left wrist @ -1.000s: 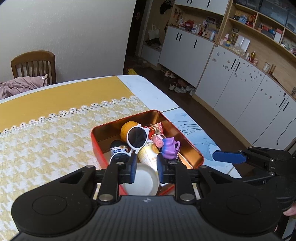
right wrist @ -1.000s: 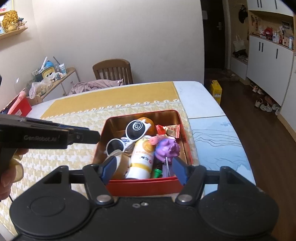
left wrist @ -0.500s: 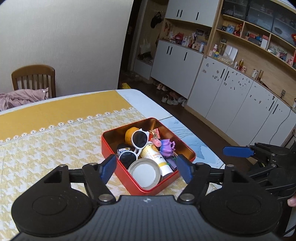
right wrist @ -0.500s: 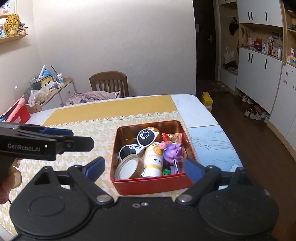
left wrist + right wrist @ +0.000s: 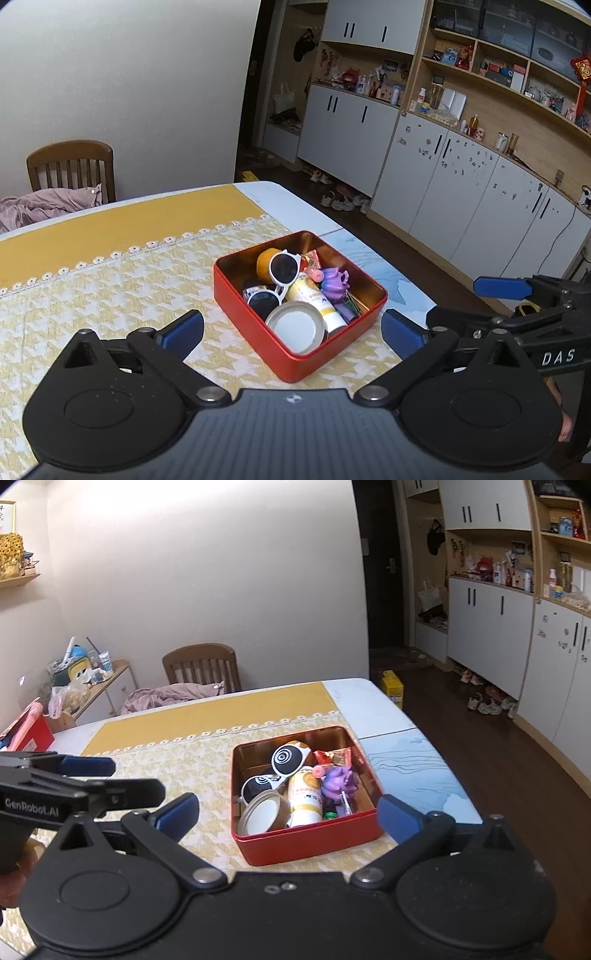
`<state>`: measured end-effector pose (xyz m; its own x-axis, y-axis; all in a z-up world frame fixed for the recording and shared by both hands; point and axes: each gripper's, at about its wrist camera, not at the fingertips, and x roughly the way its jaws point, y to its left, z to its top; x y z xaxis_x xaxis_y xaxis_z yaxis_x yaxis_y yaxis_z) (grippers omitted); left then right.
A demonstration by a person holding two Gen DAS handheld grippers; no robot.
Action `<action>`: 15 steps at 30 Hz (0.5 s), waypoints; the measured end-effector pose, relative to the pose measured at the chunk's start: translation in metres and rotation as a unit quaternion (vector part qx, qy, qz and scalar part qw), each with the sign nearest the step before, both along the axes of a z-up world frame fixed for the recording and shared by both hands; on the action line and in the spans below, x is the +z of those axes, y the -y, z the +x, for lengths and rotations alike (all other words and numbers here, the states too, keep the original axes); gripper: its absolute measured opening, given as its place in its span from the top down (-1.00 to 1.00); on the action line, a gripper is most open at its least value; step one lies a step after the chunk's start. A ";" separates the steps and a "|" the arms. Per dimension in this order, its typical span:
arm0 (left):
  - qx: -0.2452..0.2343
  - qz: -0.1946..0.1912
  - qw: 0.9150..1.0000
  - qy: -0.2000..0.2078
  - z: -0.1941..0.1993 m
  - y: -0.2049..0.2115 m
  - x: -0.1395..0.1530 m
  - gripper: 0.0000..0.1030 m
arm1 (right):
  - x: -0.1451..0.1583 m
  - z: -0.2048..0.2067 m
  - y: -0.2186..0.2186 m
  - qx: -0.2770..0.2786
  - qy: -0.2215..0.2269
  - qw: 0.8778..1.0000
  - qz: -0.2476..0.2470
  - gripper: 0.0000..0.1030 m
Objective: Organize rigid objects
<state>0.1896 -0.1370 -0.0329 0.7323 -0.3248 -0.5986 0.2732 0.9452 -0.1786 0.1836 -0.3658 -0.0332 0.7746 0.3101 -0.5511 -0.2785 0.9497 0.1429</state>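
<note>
A red tin box (image 5: 258, 336) (image 5: 314, 840) stands on the yellow patterned tablecloth. In it lie white sunglasses (image 5: 282, 267) (image 5: 288, 758), a round jar lid (image 5: 297, 326) (image 5: 260, 810), a yellow-white bottle (image 5: 314, 297) (image 5: 304, 794), a purple toy (image 5: 334, 282) (image 5: 340, 781) and a red candy wrapper (image 5: 332, 757). My left gripper (image 5: 291, 330) is open and empty, held back above the box's near side. My right gripper (image 5: 286, 812) is open and empty, also short of the box. Each gripper shows at the edge of the other's view.
The table's right edge (image 5: 454, 794) drops to a dark wood floor. A wooden chair (image 5: 201, 666) with pink cloth stands at the far side. White cabinets (image 5: 461, 195) line the right wall. A cluttered side shelf (image 5: 81, 681) stands at left.
Both grippers have pulled back and up from the box. The left gripper's jaws went from nearly closed to wide open; the right's opened wider. The box's contents stay in place.
</note>
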 end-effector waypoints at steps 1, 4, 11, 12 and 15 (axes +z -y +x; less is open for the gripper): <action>0.000 -0.001 1.000 -0.003 -0.001 -0.001 0.000 -1.00 | 0.001 -0.002 0.000 -0.004 0.001 1.000 0.000 -1.00; 0.000 0.006 1.000 0.000 -0.008 -0.002 -0.001 -1.00 | 0.002 -0.009 0.001 -0.019 0.006 1.000 0.003 -1.00; -0.003 0.011 1.000 0.012 -0.021 -0.004 0.002 -1.00 | 0.001 -0.019 0.001 -0.030 0.002 1.000 0.007 -1.00; -0.002 0.010 1.000 0.013 -0.021 -0.004 0.003 -1.00 | 0.000 -0.020 0.001 -0.030 0.001 1.000 0.007 -1.00; -0.003 -0.004 1.000 0.007 -0.021 -0.008 0.002 -1.00 | -0.002 -0.024 -0.001 -0.031 -0.002 0.999 0.008 -1.00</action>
<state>0.1688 -0.1287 -0.0305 0.7383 -0.3346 -0.5856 0.2819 0.9419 -0.1828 0.1599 -0.3645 -0.0348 0.7901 0.2699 -0.5504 -0.2184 0.9629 0.1586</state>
